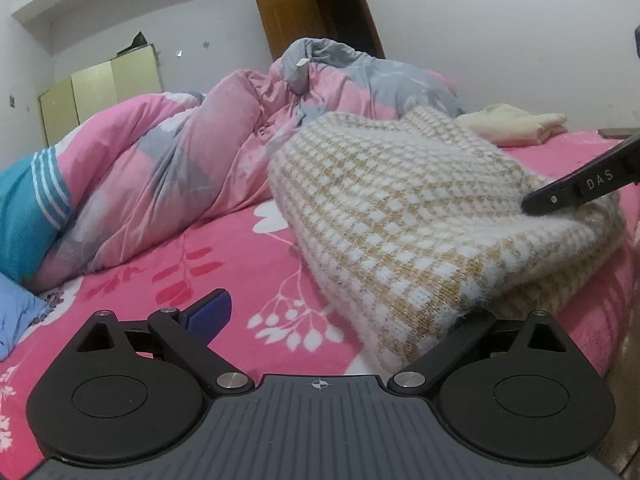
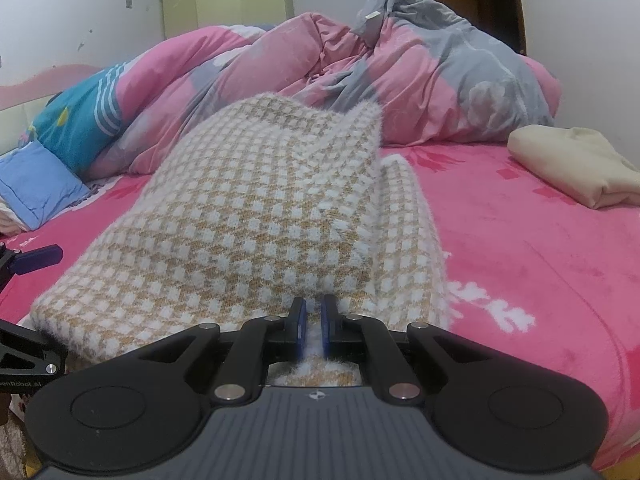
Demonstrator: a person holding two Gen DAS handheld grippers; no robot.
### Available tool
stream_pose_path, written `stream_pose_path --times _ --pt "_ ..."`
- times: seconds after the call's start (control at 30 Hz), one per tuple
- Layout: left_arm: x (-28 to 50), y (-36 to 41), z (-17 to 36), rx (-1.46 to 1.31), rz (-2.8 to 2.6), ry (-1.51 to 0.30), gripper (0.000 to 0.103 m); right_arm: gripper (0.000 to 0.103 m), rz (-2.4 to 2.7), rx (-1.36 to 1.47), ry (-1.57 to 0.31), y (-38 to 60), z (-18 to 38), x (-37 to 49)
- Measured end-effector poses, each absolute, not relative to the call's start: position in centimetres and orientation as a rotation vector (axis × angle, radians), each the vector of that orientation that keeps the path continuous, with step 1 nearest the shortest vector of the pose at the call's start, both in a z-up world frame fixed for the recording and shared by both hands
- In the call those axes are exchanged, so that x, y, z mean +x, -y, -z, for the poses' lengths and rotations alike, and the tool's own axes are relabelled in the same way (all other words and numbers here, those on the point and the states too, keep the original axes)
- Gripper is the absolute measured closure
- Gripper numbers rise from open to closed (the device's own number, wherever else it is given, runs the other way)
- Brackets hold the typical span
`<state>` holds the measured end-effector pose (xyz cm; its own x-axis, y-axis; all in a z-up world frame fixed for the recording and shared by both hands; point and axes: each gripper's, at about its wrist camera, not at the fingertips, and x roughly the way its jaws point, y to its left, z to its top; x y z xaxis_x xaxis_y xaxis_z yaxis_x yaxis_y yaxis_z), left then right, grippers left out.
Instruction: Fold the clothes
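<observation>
Pink floral bed [image 2: 520,240], rumpled duvet [image 2: 420,60] – right gripper [image 2: 313,322] pinching checked sweater [image 2: 240,208], left gripper [image 1: 340,316] spread, empty

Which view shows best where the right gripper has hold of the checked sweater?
Right wrist view: the right gripper is shut on the checked sweater at its near edge. The left wrist view shows only its black finger lying against the sweater's right side.

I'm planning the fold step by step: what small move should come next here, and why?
Probably bring the left tool onto the sweater edge and close. Its fingers stand wide open, only the left blue pad showing, while the right tool is shut on the near hem. With one corner held, the fold would drag unevenly.
</observation>
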<state>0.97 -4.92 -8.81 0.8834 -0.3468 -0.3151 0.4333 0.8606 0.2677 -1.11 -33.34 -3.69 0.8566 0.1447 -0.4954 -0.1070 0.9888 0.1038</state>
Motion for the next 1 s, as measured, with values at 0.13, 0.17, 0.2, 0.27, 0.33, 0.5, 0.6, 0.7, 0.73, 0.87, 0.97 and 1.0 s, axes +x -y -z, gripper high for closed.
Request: stream_pose_path --times 0.13,0.17,0.2,0.27,0.33,0.5,0.6,0.7,0.73,0.87,0.97,1.0 --pt "1.5 3.5 8.9 0.318 0.456 -0.298 0.004 0.098 -0.141 0.076 -0.527 33.5 3.6 -1.2" --pt "1.6 3.5 8.9 0.319 0.462 -0.299 0.004 0.098 -0.142 0.078 -0.527 33.5 3.6 -1.2" --pt "1.6 3.5 8.9 0.32 0.464 -0.299 0.004 0.098 -0.142 0.078 -0.526 33.5 3.7 -1.2" --pt "1.6 3.7 8.8 0.321 0.466 -0.3 0.004 0.098 -0.139 0.082 -0.524 33.6 3.7 -1.1" --pt "1.4 4.1 8.6 0.319 0.46 -0.3 0.004 0.098 -0.138 0.091 -0.522 33.8 3.8 -1.0" --pt "0.8 4.7 8.5 0.346 0.455 -0.274 0.005 0.098 -0.133 0.107 -0.518 33.9 3.9 -1.0" --pt "1.2 3.6 8.9 0.311 0.47 -0.303 0.005 0.098 -0.132 0.104 -0.518 33.6 3.9 -1.2" --pt "1.4 3.1 9.1 0.29 0.485 -0.315 0.004 0.098 -0.134 0.098 -0.517 33.6 3.9 -1.2" --pt "1.4 3.1 9.1 0.29 0.487 -0.314 0.004 0.098 -0.134 0.095 -0.517 33.6 3.9 -1.2" --pt "1.2 3.0 8.9 0.282 0.486 -0.324 0.005 0.098 -0.141 0.1 -0.515 34.0 3.9 -1.0" --pt "0.4 2.2 8.7 0.266 0.507 -0.336 0.005 0.098 -0.146 0.106 -0.512 34.2 4.0 -1.0" --pt "0.1 1.9 8.5 0.258 0.517 -0.341 0.005 0.098 -0.148 0.11 -0.509 34.2 4.1 -1.0"
